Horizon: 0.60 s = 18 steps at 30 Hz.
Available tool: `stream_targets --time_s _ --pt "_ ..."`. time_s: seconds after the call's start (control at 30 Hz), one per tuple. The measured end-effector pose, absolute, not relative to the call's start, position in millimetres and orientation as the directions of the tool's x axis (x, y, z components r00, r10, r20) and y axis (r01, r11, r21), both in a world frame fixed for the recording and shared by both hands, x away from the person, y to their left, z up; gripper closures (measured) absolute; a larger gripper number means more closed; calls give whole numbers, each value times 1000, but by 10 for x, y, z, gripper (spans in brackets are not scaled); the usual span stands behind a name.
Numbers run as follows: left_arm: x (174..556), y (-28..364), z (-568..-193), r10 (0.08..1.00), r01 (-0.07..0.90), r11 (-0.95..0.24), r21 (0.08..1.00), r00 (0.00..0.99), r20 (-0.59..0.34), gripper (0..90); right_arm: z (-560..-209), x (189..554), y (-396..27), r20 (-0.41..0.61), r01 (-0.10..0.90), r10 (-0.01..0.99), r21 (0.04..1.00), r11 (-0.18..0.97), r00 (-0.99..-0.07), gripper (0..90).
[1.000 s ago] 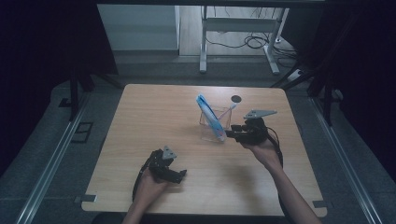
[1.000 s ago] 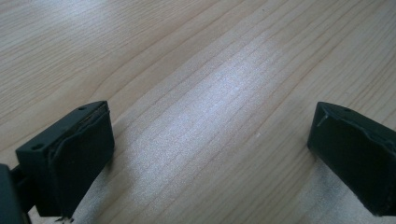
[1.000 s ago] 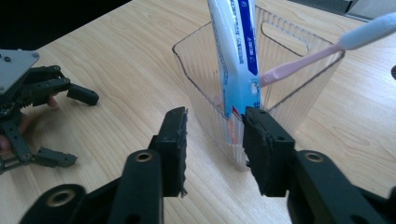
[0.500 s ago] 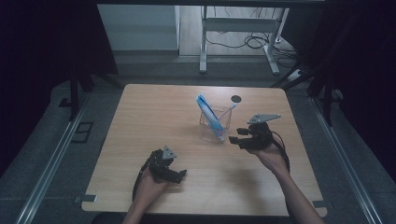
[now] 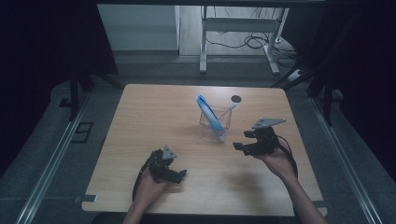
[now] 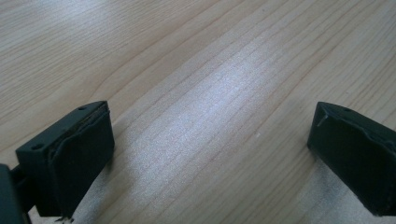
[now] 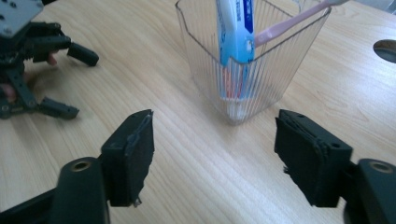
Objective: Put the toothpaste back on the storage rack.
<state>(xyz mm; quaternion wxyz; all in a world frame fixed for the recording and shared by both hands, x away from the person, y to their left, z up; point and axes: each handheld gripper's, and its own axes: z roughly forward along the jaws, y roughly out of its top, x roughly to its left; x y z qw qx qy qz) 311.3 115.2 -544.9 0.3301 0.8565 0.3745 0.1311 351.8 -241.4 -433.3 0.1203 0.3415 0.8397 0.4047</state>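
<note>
Drawn back right from the clear cup (image 5: 216,122) holding a blue tube (image 5: 208,116) mid-table, the right gripper (image 5: 248,140) hovers with jaws apart, while the left gripper (image 5: 173,169) rests near-left, likewise parted

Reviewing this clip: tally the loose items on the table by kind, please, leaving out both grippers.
Clear ribbed cup: 1
Blue and white toothpaste tube: 1, standing in the cup
Pink toothbrush: 1, leaning in the cup
Total: 3

Dim, murky high view with black surroundings; the gripper views are brighter, with soft glare on the table (image 6: 224,93).
</note>
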Motion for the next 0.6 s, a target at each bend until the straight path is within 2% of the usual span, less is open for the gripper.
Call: stream_targets --time_s 0.4,0.6 --pt "3113 1150 -5451 729 555 -500 665 685 -24 6 -4395 3372 -2502 51 481 665 731 483 -745 148" --pt "3113 1150 -5452 729 554 -499 666 684 -23 6 -4440 3300 -2561 35 484 671 720 498 -741 127"
